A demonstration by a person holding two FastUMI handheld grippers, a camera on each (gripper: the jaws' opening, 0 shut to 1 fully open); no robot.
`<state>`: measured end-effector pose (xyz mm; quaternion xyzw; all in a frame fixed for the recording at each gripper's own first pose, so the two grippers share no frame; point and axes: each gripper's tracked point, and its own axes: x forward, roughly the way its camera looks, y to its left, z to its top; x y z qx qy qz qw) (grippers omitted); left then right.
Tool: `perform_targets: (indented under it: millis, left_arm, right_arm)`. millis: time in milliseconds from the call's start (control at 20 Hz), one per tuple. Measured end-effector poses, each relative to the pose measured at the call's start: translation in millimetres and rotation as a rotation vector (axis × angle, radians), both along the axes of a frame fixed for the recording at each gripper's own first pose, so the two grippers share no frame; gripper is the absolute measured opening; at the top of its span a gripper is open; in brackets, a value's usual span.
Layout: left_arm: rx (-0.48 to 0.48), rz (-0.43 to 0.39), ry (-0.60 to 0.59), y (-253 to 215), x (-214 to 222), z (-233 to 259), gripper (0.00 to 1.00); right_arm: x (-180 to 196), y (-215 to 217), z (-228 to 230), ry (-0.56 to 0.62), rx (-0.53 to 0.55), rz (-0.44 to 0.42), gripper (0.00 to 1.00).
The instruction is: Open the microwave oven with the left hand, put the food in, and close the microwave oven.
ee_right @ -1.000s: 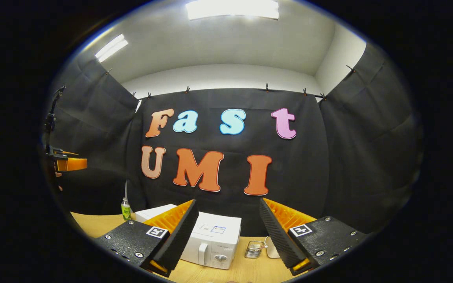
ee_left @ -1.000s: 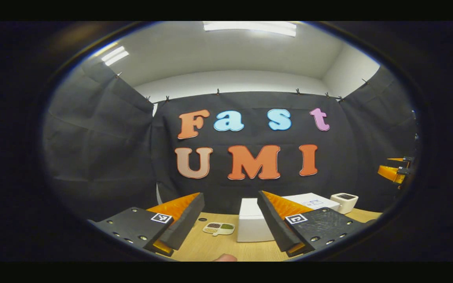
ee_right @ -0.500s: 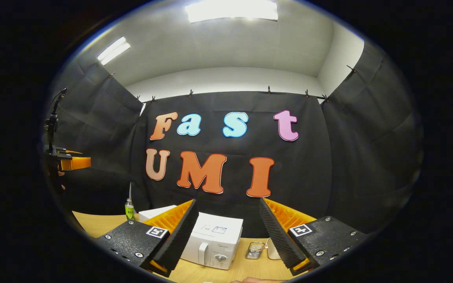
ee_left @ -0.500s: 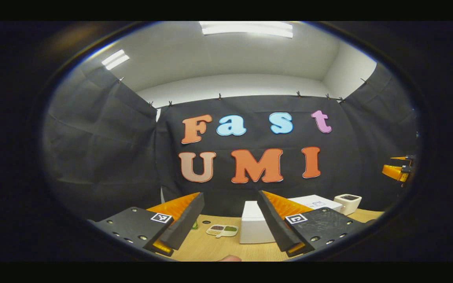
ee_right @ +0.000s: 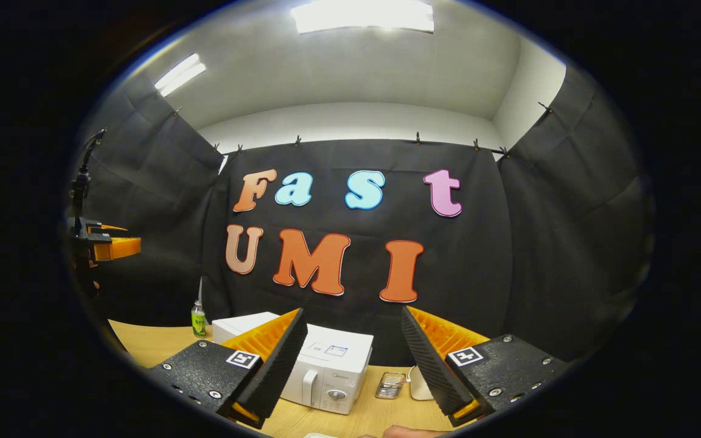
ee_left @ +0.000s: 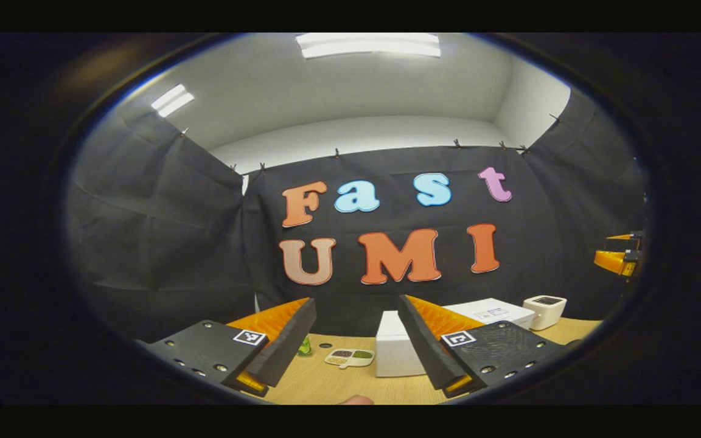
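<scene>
a: where is the microwave oven [ee_right: 326,377]?
b: it is a white box on the wooden table [ee_right: 143,344], near the black wall at the back. in the right gripper view its door is shut. you can see a white handle and a round knob on its front.

a: and the left gripper [ee_left: 356,337]? what is it doing?
b: it is up in the air, over the table. its two fingers are wide apart. nothing is between them. it touches nothing.

a: what can you see past it?
b: in the left gripper view, the microwave oven [ee_left: 396,353] sits just behind the right finger. the finger hides part of it. to the left of the box is the food tray [ee_left: 350,357]. it is a little white tray with dark and green food in it. it lies flat on the table [ee_left: 320,383].

a: is the tray in the oven?
b: no. it is on the table beside the oven, a bit apart from it.

a: and the right gripper [ee_right: 353,353]?
b: it is up in the air too. its fingers are wide apart and hold nothing.

a: anything else on the table?
b: a small green bottle [ee_right: 198,319] stands at the back, left of the oven. a little wire rack [ee_right: 390,385] lies to the right of the oven. in the left gripper view a small white box with a dark top [ee_left: 544,309] stands on the far right of the table.
</scene>
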<state>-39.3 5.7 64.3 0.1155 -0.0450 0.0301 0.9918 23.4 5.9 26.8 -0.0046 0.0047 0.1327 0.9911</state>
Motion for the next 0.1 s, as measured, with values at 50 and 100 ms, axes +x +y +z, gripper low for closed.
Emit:
perform_targets:
  millis: [50, 100]
  left_arm:
    - [-0.006, -0.002, 0.003, -0.2, -1.3, -2.7, 0.88]
    - [-0.008, -0.003, 0.007, 0.2, -1.4, -4.5, 0.92]
  right_arm:
    - [-0.7, 3.0, 0.5, -0.001, 0.006, 0.007, 0.97]
    - [-1.8, 4.6, 1.1, 0.0, 0.011, 0.015, 0.96]
